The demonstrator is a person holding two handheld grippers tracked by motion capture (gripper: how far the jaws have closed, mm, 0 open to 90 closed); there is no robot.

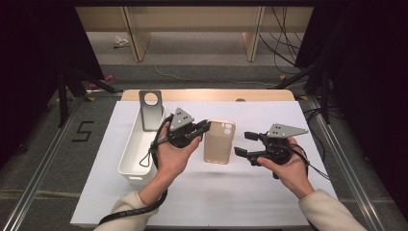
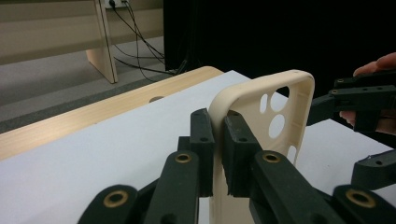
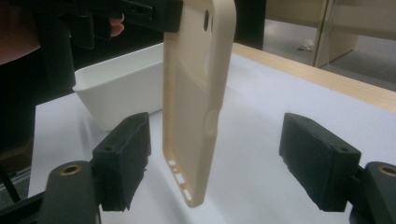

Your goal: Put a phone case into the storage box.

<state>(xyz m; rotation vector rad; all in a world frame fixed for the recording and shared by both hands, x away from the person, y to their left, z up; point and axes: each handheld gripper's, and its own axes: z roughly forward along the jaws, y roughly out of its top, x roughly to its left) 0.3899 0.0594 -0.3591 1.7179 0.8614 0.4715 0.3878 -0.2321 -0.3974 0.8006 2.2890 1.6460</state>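
At the left of the table [image 1: 269, 202], a white bin [image 1: 131, 159] stands on the white sheet with a grey phone case [image 1: 150, 109] propped upright at its far end. Just to the right of the bin, the left tool [image 1: 206, 126] is clamped on the top edge of a beige phone case [image 1: 219, 142], holding it up off the table; the left gripper view shows its two pads pressed on either side of the case's rim. Farther right, the right tool [image 1: 245, 144] has its jaws wide apart, and in the right gripper view the beige case hangs between them, touching neither pad.
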